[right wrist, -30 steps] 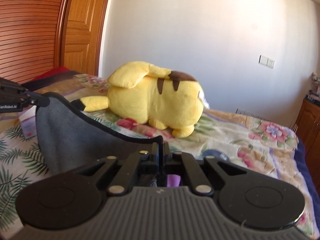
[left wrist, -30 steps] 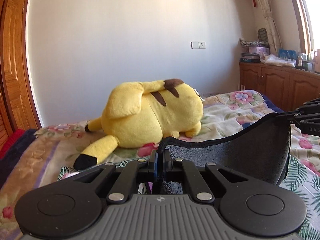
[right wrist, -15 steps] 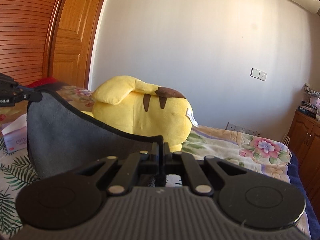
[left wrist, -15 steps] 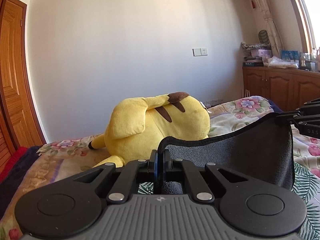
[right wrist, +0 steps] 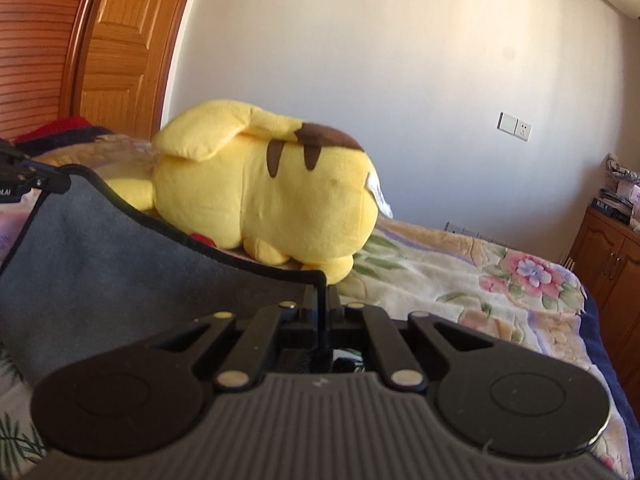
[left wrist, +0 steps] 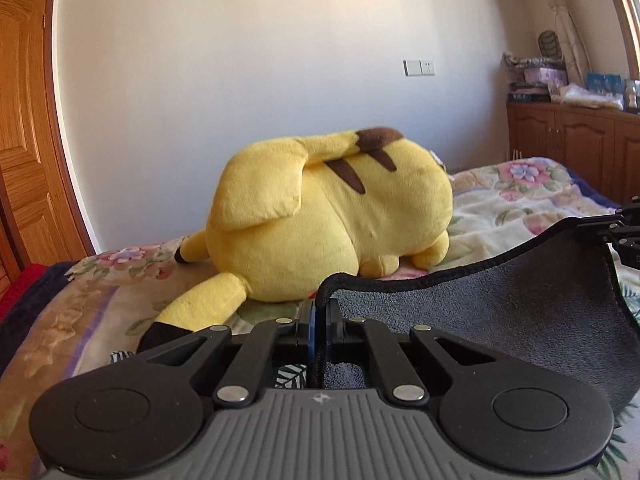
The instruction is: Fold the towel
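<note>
A dark grey towel [left wrist: 500, 316] with a black hem hangs between my two grippers above the bed. My left gripper [left wrist: 319, 310] is shut on one top corner of it. My right gripper [right wrist: 321, 300] is shut on the other top corner, and the towel [right wrist: 112, 272] spreads to its left. The right gripper shows at the right edge of the left wrist view [left wrist: 616, 228]. The left gripper shows at the left edge of the right wrist view [right wrist: 28, 176]. The hem sags between the two corners. The towel's lower part is hidden behind the gripper bodies.
A large yellow plush toy [left wrist: 320, 216] lies on the flowered bedspread [left wrist: 512, 200] just beyond the towel; it also shows in the right wrist view [right wrist: 264, 208]. A wooden door [right wrist: 120, 48] stands at the left, a wooden cabinet [left wrist: 572, 140] at the right.
Both grippers rose with the towel half a second ago, then came back down and moved forward toward the plush toy. Both stay shut on the corners.
</note>
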{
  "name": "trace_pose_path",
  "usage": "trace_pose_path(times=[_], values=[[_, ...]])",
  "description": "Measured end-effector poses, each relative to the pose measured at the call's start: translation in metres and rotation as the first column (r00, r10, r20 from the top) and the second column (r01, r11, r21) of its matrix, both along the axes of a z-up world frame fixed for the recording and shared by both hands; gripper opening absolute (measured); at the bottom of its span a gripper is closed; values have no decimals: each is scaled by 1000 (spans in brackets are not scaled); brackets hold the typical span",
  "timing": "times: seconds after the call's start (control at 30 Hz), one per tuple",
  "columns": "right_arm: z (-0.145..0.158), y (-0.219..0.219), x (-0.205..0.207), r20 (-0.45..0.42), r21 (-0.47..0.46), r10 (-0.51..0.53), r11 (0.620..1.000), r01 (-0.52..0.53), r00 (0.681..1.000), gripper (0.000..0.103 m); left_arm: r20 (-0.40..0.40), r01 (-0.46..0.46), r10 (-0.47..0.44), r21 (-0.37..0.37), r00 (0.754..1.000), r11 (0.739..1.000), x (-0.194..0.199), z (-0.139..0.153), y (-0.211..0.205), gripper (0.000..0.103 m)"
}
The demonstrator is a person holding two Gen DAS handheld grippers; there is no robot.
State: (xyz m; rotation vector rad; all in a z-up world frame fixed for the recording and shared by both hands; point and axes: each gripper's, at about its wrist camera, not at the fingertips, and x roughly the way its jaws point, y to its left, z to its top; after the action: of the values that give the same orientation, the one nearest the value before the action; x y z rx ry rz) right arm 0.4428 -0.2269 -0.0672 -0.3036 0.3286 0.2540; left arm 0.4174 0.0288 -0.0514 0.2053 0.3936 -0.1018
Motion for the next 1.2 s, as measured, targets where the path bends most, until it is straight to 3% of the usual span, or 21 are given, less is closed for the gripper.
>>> trace_pose_path(times=[0.27, 0.5, 0.53, 0.6, 0.67, 0.7, 0.77, 0.93, 1.2], values=[[-40, 6, 21, -69, -42, -4, 999, 1, 998, 4, -76, -31, 31, 2, 997, 1000, 28, -40, 0, 0], [-57, 7, 33, -109, -80, -25, 997, 16, 994, 4, -121, -42, 47, 42, 992, 998, 38, -51, -5, 0], [-57, 7, 32, -112, -70, -26, 997, 18, 993, 5, -128, -47, 52, 46, 990, 998, 39, -51, -5, 0], [-55, 6, 31, -117, -63, -30, 998, 23, 993, 17, -142, -50, 55, 42, 988, 998, 39, -51, -5, 0], [-52, 5, 29, -116, -58, -33, 998, 27, 993, 42, -142, -48, 53, 41, 988, 998, 35, -49, -6, 4], [-50, 4, 26, -114, -51, -33, 998, 28, 993, 45, -141, -45, 49, 37, 989, 998, 32, -48, -6, 11], [-43, 1, 21, -115, -37, -32, 999, 27, 993, 46, -142, -39, 42, 23, 989, 999, 25, -43, -6, 18], [-23, -7, -4, -143, 37, -20, 999, 25, 990, 46, -150, -12, 11, -5, 989, 1000, 1, -26, -11, 21], [12, -13, -57, -148, 77, -16, 997, 27, 989, 45, -144, 8, -12, -26, 989, 1000, -47, 14, -19, 24]])
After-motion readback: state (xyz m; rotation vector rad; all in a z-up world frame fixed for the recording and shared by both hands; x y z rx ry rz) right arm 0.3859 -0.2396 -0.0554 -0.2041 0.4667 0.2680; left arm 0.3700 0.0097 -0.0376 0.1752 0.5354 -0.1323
